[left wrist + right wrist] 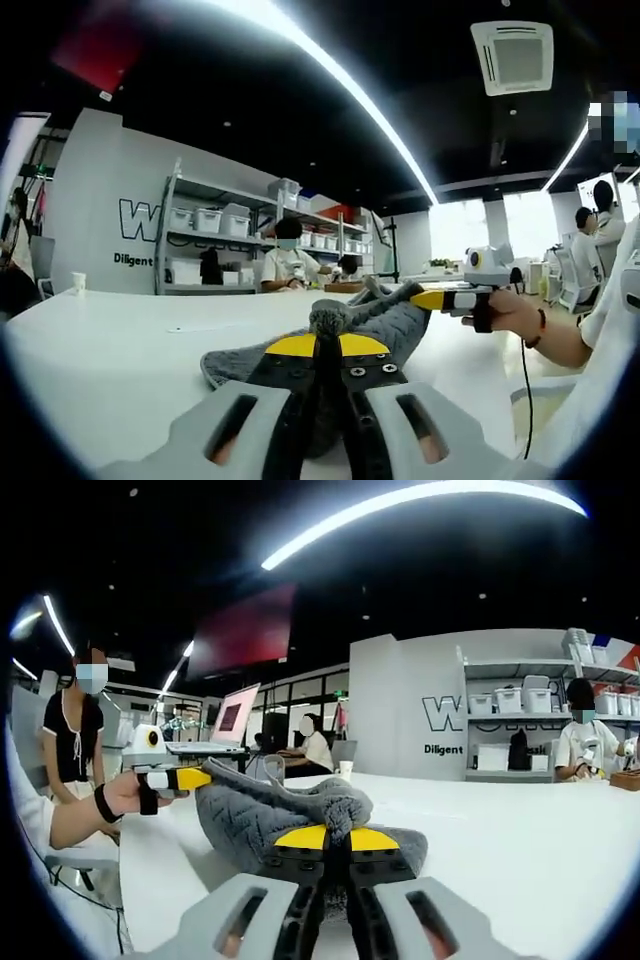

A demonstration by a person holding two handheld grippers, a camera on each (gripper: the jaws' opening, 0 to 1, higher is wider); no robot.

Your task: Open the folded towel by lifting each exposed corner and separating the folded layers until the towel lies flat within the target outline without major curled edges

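Note:
The grey towel [385,325] is bunched and partly raised off the white table [120,350]. In the left gripper view my left gripper [320,345] is shut, its yellow-tipped jaws pinching a gathered fold of the towel. My right gripper [428,299] comes in from the right in a hand, shut on another towel edge. In the right gripper view my right gripper [336,837] is shut on a thick fold of the towel [260,815]. My left gripper [192,778] comes in from the left and grips the far corner. The towel sags between them above the table [540,850].
A paper cup [78,282] stands far back on the table. Shelves with white bins [220,240] line the wall, and people sit behind the table [288,262]. A laptop [225,725] sits at the table's far end, with a person standing [75,730] near it.

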